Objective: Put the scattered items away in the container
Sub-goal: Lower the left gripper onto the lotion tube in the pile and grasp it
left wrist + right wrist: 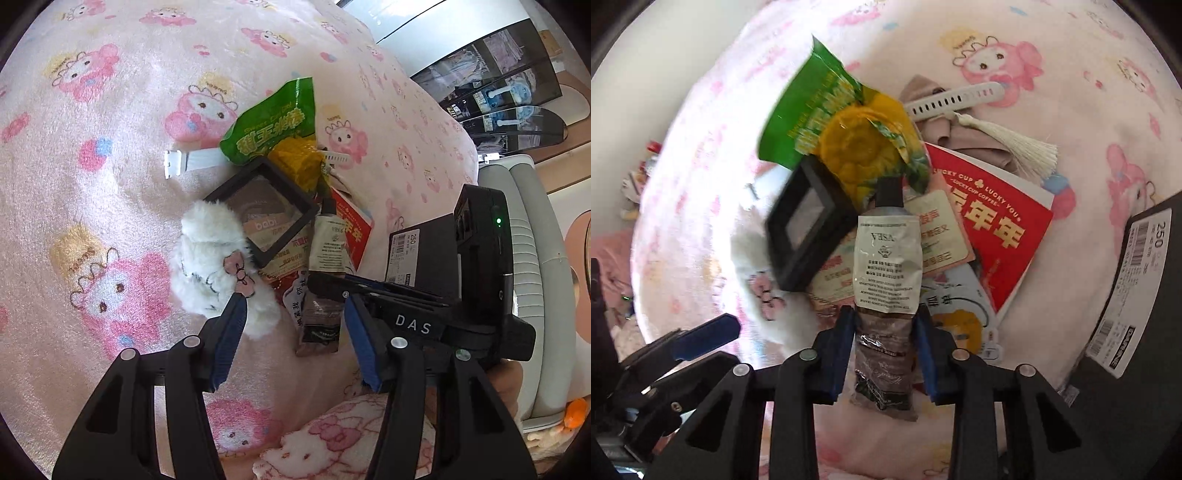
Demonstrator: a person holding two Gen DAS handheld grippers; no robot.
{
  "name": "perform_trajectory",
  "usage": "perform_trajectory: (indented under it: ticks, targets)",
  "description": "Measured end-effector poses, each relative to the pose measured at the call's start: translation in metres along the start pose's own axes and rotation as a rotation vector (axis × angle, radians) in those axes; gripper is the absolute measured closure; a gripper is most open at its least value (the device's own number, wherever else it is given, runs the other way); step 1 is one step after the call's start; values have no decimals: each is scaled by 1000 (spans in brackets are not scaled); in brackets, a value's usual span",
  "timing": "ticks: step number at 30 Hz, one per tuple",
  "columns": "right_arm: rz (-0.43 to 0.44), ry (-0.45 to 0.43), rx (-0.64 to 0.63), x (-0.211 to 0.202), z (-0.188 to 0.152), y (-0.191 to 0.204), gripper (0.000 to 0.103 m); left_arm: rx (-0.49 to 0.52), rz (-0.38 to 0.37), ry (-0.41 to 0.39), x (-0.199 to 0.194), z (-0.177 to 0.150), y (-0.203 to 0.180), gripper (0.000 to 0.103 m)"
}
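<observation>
**Op:** Tube (pixel 886 295) of cream lies on the pink blanket (pixel 1071 110); my right gripper (pixel 884 328) has its pads against both sides.

**Spotter:** And the left?

**Op:** Left gripper (pixel 291 325) gapes open, empty, beside the plush toy (pixel 210 266).

**Spotter:** Progress?

**Op:** Barely begun, I'd say. Green snack bag (pixel 798 122), black frame (pixel 805 229), red booklet (pixel 1004 229) all unsorted; black box (pixel 1145 295) waits alongside.

The right gripper (pixel 884 334) points steeply down, its blue pads (pixel 844 332) pressed against both sides of a tube (pixel 886 295). The left gripper (pixel 295 332) tilts downward beside it, jaws apart, holding nothing.
</observation>
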State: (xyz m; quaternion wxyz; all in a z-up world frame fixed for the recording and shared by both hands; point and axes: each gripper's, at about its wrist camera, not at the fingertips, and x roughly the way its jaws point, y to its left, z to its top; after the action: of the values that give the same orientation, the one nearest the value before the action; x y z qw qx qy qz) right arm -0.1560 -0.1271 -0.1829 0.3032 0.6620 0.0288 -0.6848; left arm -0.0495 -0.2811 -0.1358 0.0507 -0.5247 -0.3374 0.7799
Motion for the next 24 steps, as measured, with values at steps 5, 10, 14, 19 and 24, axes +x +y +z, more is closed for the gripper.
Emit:
perform_trajectory:
  ticks: [5, 10, 14, 19, 24]
  targets:
    - [69, -131, -1, -54, -18, 2, 99, 62, -64, -40, -23, 1, -32, 47]
    - [11, -180, -12, -87, -26, 0, 98, 113, -77, -8, -6, 8, -57, 46]
    - [51, -144, 64, -80, -39, -9, 97, 125, -39, 161, 36, 16, -43, 47]
    - [23, -116, 87, -67, -45, -19, 95, 168, -44, 288, 68, 20, -42, 48]
    - [-19, -176, 117, -74, -42, -25, 92, 215, -15, 382, 109, 27, -49, 46]
